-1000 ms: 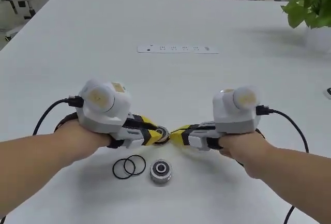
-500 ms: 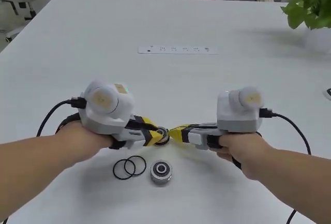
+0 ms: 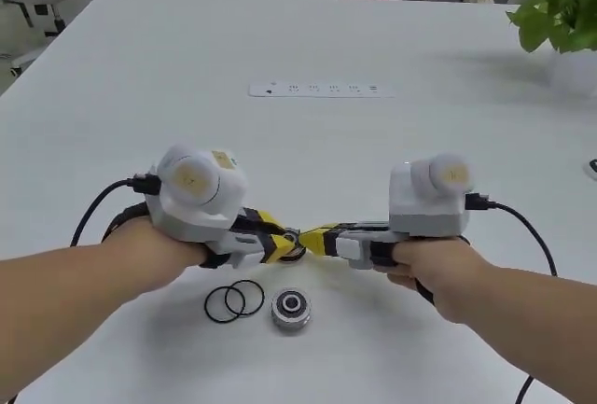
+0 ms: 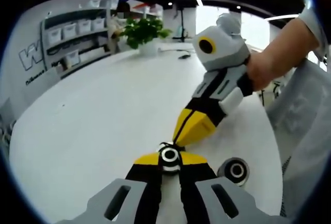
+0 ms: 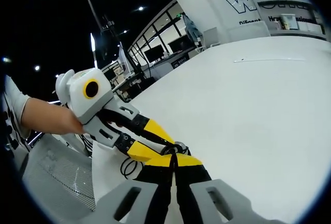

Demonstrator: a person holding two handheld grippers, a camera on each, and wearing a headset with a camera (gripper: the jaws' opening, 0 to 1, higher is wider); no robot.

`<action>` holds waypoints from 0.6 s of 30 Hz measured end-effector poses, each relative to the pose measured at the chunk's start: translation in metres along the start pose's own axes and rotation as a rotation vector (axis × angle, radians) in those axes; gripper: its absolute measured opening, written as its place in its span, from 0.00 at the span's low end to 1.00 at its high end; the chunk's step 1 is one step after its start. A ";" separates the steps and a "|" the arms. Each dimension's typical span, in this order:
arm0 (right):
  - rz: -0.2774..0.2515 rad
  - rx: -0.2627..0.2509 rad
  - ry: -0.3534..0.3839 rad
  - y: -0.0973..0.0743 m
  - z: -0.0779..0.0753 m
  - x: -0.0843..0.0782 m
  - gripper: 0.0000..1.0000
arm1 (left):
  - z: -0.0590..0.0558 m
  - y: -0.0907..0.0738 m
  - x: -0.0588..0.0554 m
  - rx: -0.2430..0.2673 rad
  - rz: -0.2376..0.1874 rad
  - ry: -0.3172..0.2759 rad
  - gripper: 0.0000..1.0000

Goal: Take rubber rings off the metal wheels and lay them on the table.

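Left hand-held gripper (image 4: 170, 160) clamps wheel (image 4: 169, 154) — rim (mostly) hidden.

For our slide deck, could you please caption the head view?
Left gripper clamps a metal wheel, right gripper meeting it; two rubber rings and a second wheel lie nearby.
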State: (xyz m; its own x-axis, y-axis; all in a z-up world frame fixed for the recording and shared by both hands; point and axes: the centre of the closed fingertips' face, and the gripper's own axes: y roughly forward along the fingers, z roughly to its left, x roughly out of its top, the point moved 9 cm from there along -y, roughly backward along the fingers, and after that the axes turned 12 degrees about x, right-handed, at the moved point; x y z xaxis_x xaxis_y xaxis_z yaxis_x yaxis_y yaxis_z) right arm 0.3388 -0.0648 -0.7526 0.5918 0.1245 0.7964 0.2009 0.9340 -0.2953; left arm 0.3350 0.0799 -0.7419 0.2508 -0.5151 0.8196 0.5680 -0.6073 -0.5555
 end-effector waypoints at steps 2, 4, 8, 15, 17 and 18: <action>-0.001 0.006 -0.003 0.002 0.002 0.000 0.00 | 0.000 0.000 0.000 0.000 0.002 0.000 0.12; -0.003 0.016 -0.002 0.003 0.004 0.000 0.00 | 0.000 0.000 0.000 0.000 0.004 0.000 0.12; -0.025 0.048 -0.023 0.008 0.013 0.007 0.00 | 0.000 0.000 -0.001 0.001 0.003 -0.004 0.12; -0.018 0.024 -0.010 0.005 0.008 0.003 0.00 | -0.001 0.000 -0.001 0.007 0.002 0.000 0.12; -0.016 0.016 -0.006 0.003 0.007 0.003 0.00 | -0.001 0.000 -0.001 0.008 -0.001 0.001 0.12; -0.015 0.012 -0.003 0.003 0.007 0.002 0.00 | -0.001 0.000 0.000 0.007 -0.002 0.001 0.13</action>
State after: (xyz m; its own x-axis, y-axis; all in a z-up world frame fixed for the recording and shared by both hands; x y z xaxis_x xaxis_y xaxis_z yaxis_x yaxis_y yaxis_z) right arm 0.3355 -0.0597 -0.7479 0.5862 0.1120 0.8024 0.2001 0.9397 -0.2774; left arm 0.3339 0.0794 -0.7424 0.2490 -0.5148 0.8204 0.5742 -0.6037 -0.5531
